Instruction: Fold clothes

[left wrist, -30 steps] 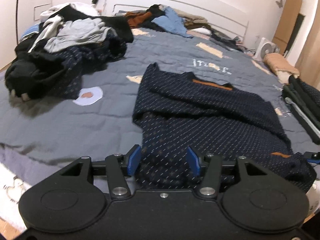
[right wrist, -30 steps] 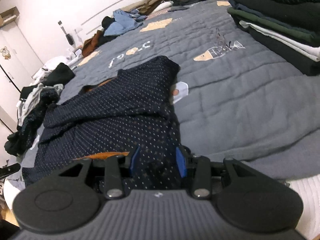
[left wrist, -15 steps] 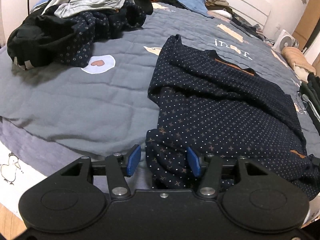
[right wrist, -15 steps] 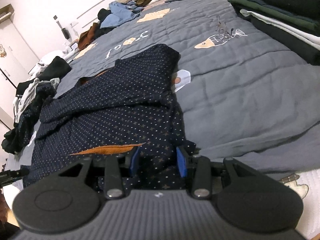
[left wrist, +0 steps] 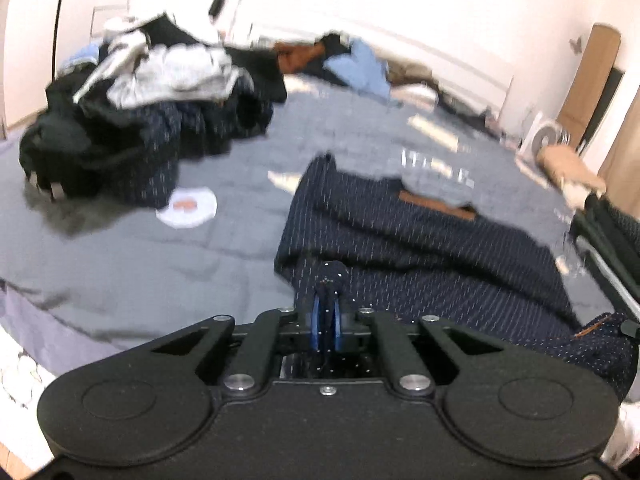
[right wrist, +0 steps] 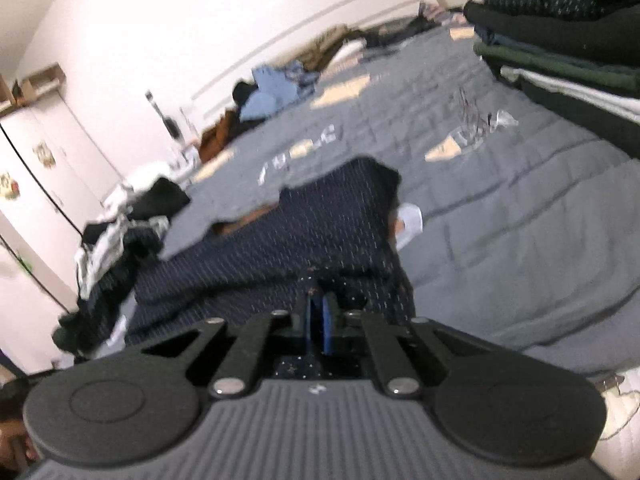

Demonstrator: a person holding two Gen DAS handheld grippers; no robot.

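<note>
- Left gripper point(left wrist: 326, 322), left wrist view: blue pads pressed together on a bunched bit of the navy dotted garment point(left wrist: 420, 248), pinching its near hem edge. A knot of cloth pokes up just past the fingertips.
- Garment lies spread on the grey bedspread point(left wrist: 120, 248), hem end toward me, tan-lined collar at the far end. Creased, partly doubled over on itself; not a tidy fold.
- Unfolded heap of clothes point(left wrist: 160, 112) sits well apart at far left, more loose clothes point(left wrist: 352, 64) along the headboard. My read: plenty left to fold.
- Pose: left gripper low at the near bed edge, aimed forward across the bed, roughly level. View is blurred.
- Right gripper point(right wrist: 318, 320), right wrist view: pads closed, navy cloth caught between them at the near edge of the same garment.
- Folded stack point(right wrist: 560, 40) stands at right, well apart from the garment. So some pieces already lie folded; this one doesn't.
- Pose: right gripper also low near the bed edge, rolled so the horizon tilts. Also blurred.
- Judgement: both near corners are held, which fits a fold away from me or a lift to straighten; can't tell which.
</note>
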